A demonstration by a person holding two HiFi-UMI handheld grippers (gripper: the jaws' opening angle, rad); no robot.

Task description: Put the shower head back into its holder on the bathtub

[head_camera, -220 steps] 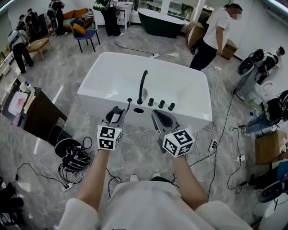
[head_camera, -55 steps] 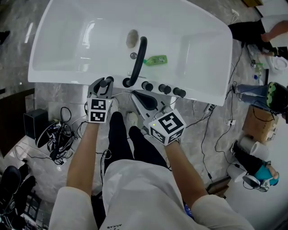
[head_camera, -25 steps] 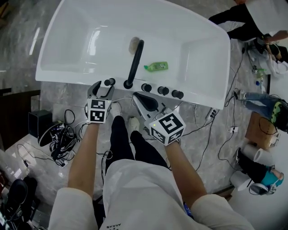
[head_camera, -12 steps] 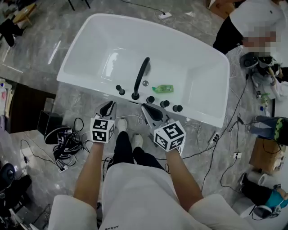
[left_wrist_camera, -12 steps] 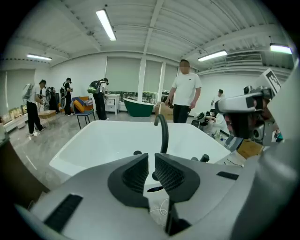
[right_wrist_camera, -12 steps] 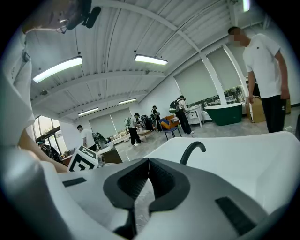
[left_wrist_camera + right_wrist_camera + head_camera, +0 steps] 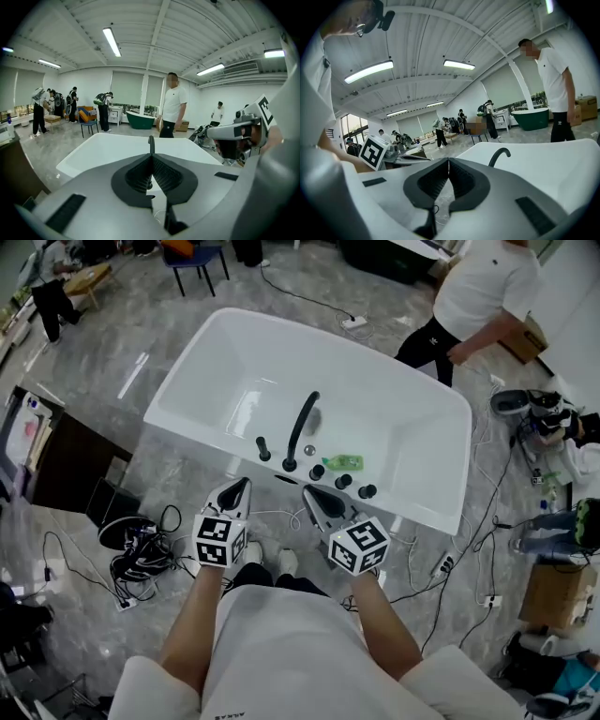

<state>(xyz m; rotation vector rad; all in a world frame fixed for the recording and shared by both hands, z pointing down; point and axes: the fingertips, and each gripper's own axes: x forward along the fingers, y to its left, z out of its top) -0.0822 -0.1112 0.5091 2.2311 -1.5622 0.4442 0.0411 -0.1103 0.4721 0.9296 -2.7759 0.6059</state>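
Observation:
The white bathtub [image 7: 187, 381] lies ahead of me, with a curved black faucet [image 7: 300, 426] on its near rim. The slim black shower head [image 7: 263, 448] stands upright in its holder just left of the faucet, and three black knobs [image 7: 343, 481] sit to the right. My left gripper [image 7: 241, 486] hangs short of the rim, apart from the shower head. Its jaws have just been closing and are shut with nothing between them. My right gripper [image 7: 309, 493] is beside it, also shut and empty. The faucet [image 7: 151, 143] shows above the left jaws in the left gripper view.
A green bottle [image 7: 344, 462] lies inside the tub. A person in a white shirt [image 7: 478, 292] stands behind the tub's far right corner. Tangled cables [image 7: 141, 545] and a dark cabinet [image 7: 56, 465] are at my left, more cables [image 7: 469, 549] at my right.
The left gripper has let go of the shower head, drawn back from the rim and shut. Both grippers have risen and moved away from the tub.

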